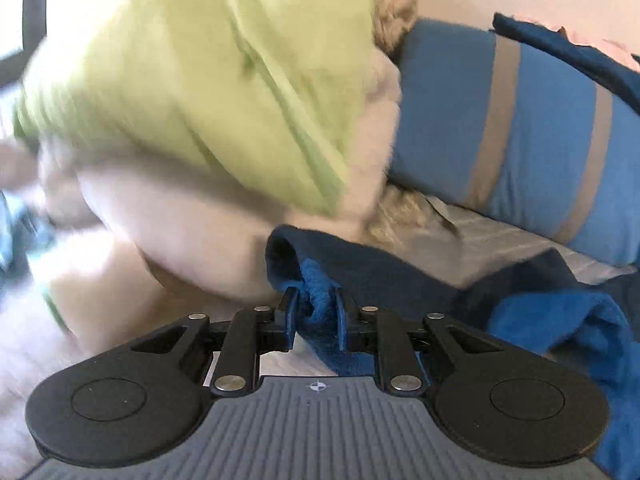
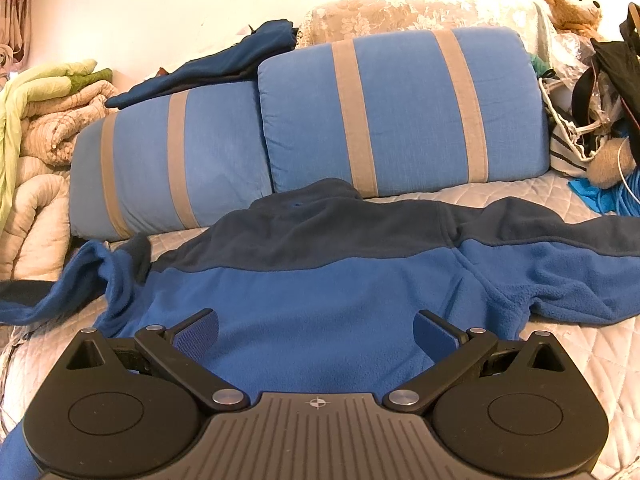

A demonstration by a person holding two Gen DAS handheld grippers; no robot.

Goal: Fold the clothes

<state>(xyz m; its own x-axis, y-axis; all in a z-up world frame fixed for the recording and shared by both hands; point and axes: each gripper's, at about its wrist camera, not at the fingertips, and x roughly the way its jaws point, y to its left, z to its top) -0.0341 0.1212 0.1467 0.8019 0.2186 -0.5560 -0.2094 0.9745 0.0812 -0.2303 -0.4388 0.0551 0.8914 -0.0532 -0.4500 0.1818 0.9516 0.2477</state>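
A blue fleece jacket [image 2: 320,292] lies spread flat on a quilted bed cover [image 2: 580,344], in front of 2 blue pillows [image 2: 400,108] with tan stripes. The left gripper [image 1: 316,320] is pinching a bunched bit of the jacket's sleeve [image 1: 320,308] between its pads. The right gripper [image 2: 316,330] hangs over the middle of the jacket with its jaws spread wide and nothing in them. A green blanket [image 1: 192,80] is piled up on the left.
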